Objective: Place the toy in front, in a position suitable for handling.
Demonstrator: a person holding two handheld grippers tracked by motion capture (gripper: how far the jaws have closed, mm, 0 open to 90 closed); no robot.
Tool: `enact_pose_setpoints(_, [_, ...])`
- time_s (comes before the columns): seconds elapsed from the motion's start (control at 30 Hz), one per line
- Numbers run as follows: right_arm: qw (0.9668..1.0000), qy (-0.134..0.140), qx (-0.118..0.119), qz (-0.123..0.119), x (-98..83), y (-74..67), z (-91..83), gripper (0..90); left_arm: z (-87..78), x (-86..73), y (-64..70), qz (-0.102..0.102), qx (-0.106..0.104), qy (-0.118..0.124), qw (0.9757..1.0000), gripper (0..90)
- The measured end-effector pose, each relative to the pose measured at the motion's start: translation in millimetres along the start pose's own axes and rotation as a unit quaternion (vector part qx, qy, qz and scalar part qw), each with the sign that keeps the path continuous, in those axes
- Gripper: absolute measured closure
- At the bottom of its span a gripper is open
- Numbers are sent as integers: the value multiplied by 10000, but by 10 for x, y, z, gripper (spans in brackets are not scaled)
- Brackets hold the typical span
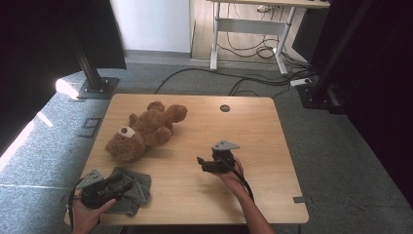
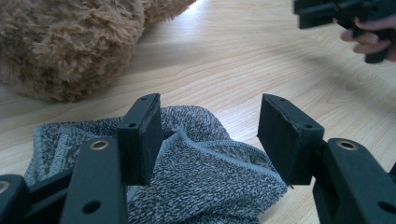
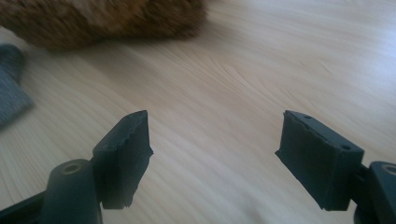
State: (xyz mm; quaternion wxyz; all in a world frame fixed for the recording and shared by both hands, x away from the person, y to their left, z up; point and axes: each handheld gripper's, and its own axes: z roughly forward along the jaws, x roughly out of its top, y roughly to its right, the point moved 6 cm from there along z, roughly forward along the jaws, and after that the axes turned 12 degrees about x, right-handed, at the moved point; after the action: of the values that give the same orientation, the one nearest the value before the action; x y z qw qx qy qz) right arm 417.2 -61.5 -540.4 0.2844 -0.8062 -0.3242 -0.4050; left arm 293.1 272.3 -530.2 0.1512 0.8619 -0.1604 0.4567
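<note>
Left gripper view: the grey cloth (image 2: 187, 172) lies bunched directly beneath and between the jaws of the left gripper (image 2: 210, 135), which stand well apart with a raised fold of fabric rising in the gap; neither pad presses on it, so nothing is held. The cloth is a knitted or terry textile with a stitched hem. It is judged light, limp and non-slippery, in no danger of damage, and likely to drape and trail once lifted. The raised fold near the hemmed edge offers the best purchase, since a pinch there gathers several layers at once.

High view: the cloth (image 1: 130, 191) rests at the near left corner of the table (image 1: 253, 126), with the left gripper (image 1: 122, 184) lying over it. The teddy bear (image 1: 143, 130) lies just beyond, toward the left edge, close to the cloth but apart from it. The right gripper (image 1: 200, 163) hovers near the middle of the near half of the table, well apart from the cloth.

Right gripper view: the jaws of the right gripper (image 3: 212, 140) are wide open over bare wood and empty.
</note>
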Motion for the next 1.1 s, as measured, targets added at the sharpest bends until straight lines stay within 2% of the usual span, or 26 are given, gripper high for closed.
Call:
enact_pose_setpoints(0.07, [9997, 20, 219, -59, 141, -63, 142, 244, -1, -1, 14, 23, -7, -4, 10000, 396])
enact_pose_setpoints(0.27, [9981, 71, 597, -164, 448, -208, 458, 244, 13, -13, 33, 53, -1, -26, 10000, 395])
enact_pose_setpoints(0.3, [9973, 72, 711, -196, 539, -248, 558, 244, 15, -17, 32, 42, 7, -33, 10000, 395])
enact_pose_setpoints(0.33, [9973, 72, 711, -196, 539, -248, 558, 244, 15, -17, 32, 42, 7, -33, 10000, 395])
enact_pose_setpoints(0.37, [9966, 64, 798, -216, 619, -281, 651, 245, 16, -19, 32, 40, 11, -33, 10000, 392])
enact_pose_setpoints(0.4, [9966, 64, 798, -216, 619, -281, 651, 245, 16, -21, 32, 43, 15, -32, 10000, 392])
enact_pose_setpoints(0.43, [9958, 80, 888, -200, 692, -304, 747, 246, 16, -24, 32, 45, 12, -40, 10000, 392])
enact_pose_setpoints(0.47, [9958, 80, 888, -200, 692, -304, 747, 246, 17, -29, 30, 63, 13, -49, 10000, 392])
enact_pose_setpoints(0.6, [9941, 130, 1062, -195, 829, -361, 941, 251, 19, -39, 9, 54, 36, -58, 10000, 392])
enact_pose_setpoints(0.7, [9934, 73, 1120, -245, 913, -417, 1099, 252, 12, -41, -12, 44, 54, -50, 10000, 393])
enact_pose_setpoints(0.83, [9926, 58, 1190, -249, 976, -460, 1218, 263, -3, -47, -26, 23, 66, -45, 10000, 392])
enact_pose_setpoints(0.93, [9926, -27, 1183, -276, 1020, -496, 1323, 345, -10, -51, -32, 23, 68, -40, 10000, 392])
enact_pose_setpoints(1.0, [9936, -53, 1072, -356, 1031, -503, 1374, 454, -16, -54, -40, 13, 78, -41, 10000, 392])
enact_pose_setpoints(1.03, [9940, -32, 1020, -380, 1035, -492, 1399, 575, -17, -55, -43, 8, 80, -37, 10000, 392])
enact_pose_setpoints(1.07, [9940, -32, 1020, -380, 1035, -492, 1399, 575, -21, -58, -50, 3, 84, -42, 10000, 392])
enact_pose_setpoints(1.1, [9932, -17, 1115, -333, 1036, -483, 1404, 615, -21, -59, -55, -1, 95, -39, 9999, 392])
